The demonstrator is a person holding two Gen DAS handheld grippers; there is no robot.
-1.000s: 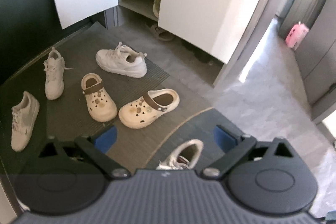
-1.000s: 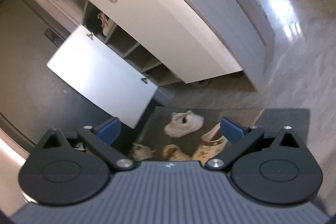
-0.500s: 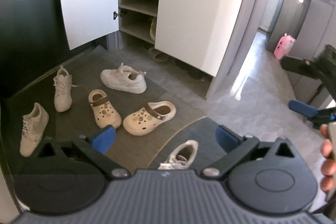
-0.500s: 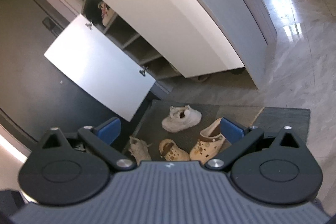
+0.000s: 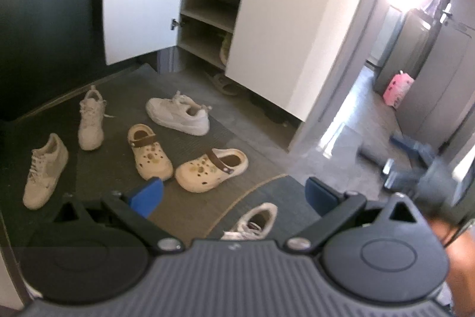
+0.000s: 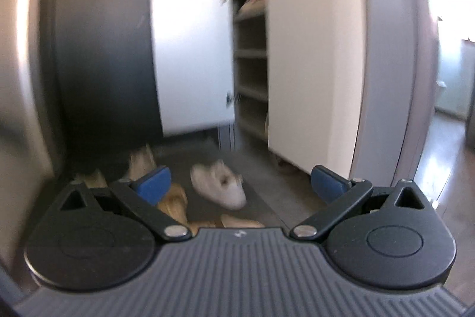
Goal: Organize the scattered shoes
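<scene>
White sneakers and cream clogs (image 5: 151, 152) scattered on the mat (image 5: 190, 207), nearest sneaker (image 5: 255, 220) at 6 o'clock; both grippers, left gripper (image 5: 234, 193) and right gripper (image 6: 241, 181), wide apart, empty; I'd grab heel collars, pair them up.

The left gripper (image 5: 234, 193) is held high with its jaws spread wide and nothing between them, blue pads (image 5: 147, 195) at about eight and four o'clock of its own view; the right gripper (image 6: 242, 183) likewise has its jaws wide apart and empty; seen from the left wrist, it shows blurred at three o'clock, gripped by a hand (image 5: 457, 251) at four o'clock.
</scene>
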